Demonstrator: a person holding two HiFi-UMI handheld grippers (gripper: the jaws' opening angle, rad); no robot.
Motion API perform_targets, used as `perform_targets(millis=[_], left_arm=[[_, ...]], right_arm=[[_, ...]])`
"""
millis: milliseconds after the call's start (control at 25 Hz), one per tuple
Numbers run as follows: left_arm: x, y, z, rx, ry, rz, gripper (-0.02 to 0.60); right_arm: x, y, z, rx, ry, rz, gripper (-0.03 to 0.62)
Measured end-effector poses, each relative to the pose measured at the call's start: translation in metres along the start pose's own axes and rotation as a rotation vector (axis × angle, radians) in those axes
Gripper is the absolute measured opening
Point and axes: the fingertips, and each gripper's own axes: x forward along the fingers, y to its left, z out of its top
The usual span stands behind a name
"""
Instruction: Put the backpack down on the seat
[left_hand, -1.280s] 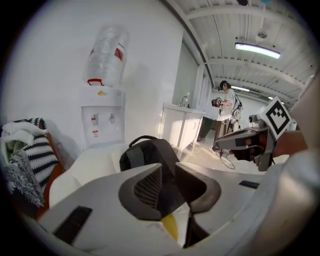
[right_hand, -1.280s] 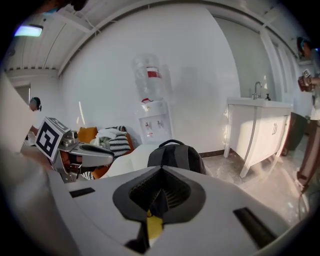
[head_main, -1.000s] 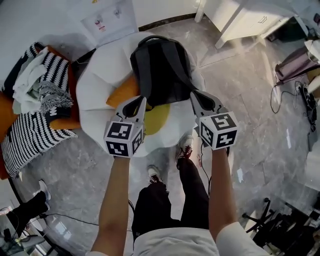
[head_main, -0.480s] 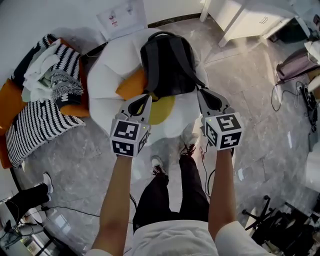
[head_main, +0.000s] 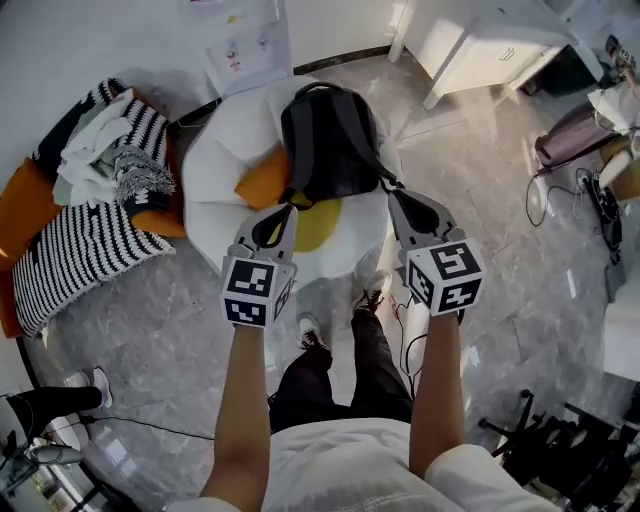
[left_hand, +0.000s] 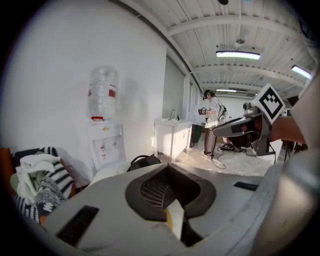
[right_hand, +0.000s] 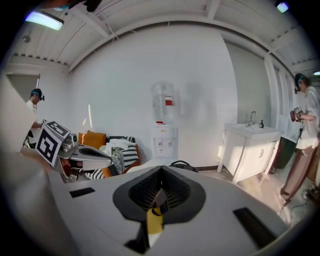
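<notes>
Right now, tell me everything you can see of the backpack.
The backpack is dark grey fabric, with a top handle loop and two shoulder straps facing up. It lies on the white seat, its left edge against an orange cushion. The straps run down to the shut left claw and right claw; whether the claws pinch them is unclear.

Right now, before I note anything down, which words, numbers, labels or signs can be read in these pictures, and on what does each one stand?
No text can be read for certain.
Red label on the water bottle: too small and blurred to read.
Stickers on the front of the dispenser: too small to read.
The marker cubes: only black-and-white square patterns, no letters or numbers.
</notes>
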Motion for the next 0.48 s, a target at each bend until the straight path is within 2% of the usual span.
perform_targets(millis=[480], left_arm=[[-0.056, -0.024, 0.061, 0.0, -0.088, -0.027, 0.005]], right_arm=[[-0.053, 0.021, 0.052, -0.05, -0.047, 0.009, 0.003]])
